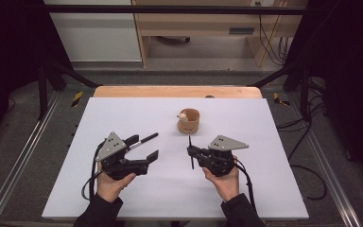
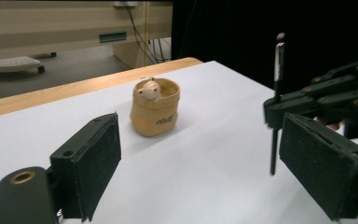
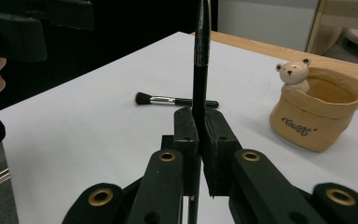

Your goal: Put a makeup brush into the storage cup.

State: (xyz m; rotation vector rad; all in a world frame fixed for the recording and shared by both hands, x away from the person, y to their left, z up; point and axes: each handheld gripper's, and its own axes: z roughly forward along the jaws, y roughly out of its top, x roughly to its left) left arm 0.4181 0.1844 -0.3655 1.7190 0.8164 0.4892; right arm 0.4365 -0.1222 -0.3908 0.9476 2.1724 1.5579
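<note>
Right gripper (image 3: 199,140) clamped on upright pen (image 3: 201,60); left gripper (image 1: 152,145) agape, empty, nearby.

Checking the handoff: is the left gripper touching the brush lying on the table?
Apart. In the high view the left gripper has its jaws open, and the brush lies on the white table along the far jaw, with no pad pressing on it.

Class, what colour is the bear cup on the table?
The bear cup is tan; the right gripper view shows it best.
</note>
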